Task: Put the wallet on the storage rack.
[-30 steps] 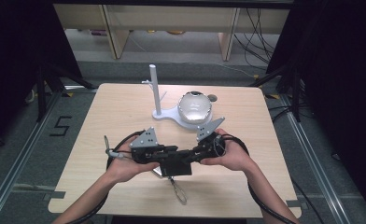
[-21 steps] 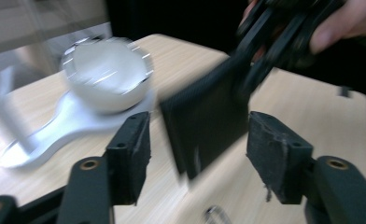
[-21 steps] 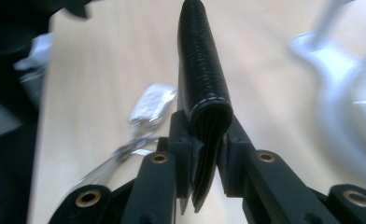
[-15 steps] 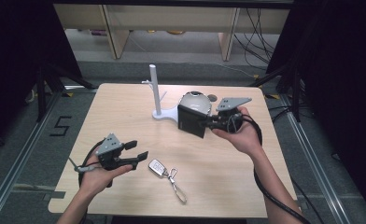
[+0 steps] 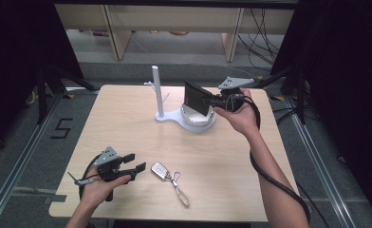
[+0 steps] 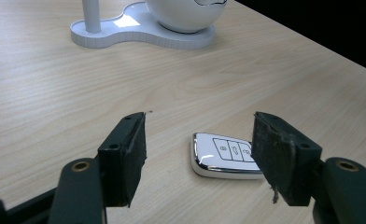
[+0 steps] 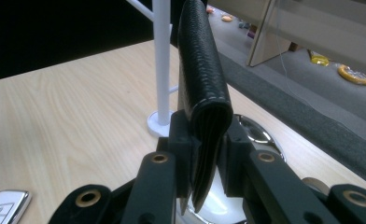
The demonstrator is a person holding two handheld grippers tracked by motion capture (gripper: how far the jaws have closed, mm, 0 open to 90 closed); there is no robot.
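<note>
The wooden counter spans the middle of the high view. Right of its centre stands a white stand, a flat base with a thin post and a round bowl.

Just above that bowl, in the upper middle of the frame, the right hand-held gripper is clamped on a black leather wallet. In the right gripper view the wallet stands on edge, pinched between the jaws near its lower end with the fold facing the camera.

At the lower left, the left hand-held gripper rests low over the counter. Its jaws have just been opening and stand wide, with nothing pressed between them.

Just to their right lies a white car key fob with a metal clip trailing toward the bottom edge. In the left gripper view the fob lies flat on the counter just beyond the two jaws.

Risks, as I judge them: the wallet is held near one end only, so a quick swing could make it pivot or slip, and lowered off-centre it may catch the bowl's rim and tip out. If the left jaws close too high, they may slide off the thin fob.

No brand is legible; the fob's buttons carry small icons only, and a "5" is taped on the floor at the left.
</note>
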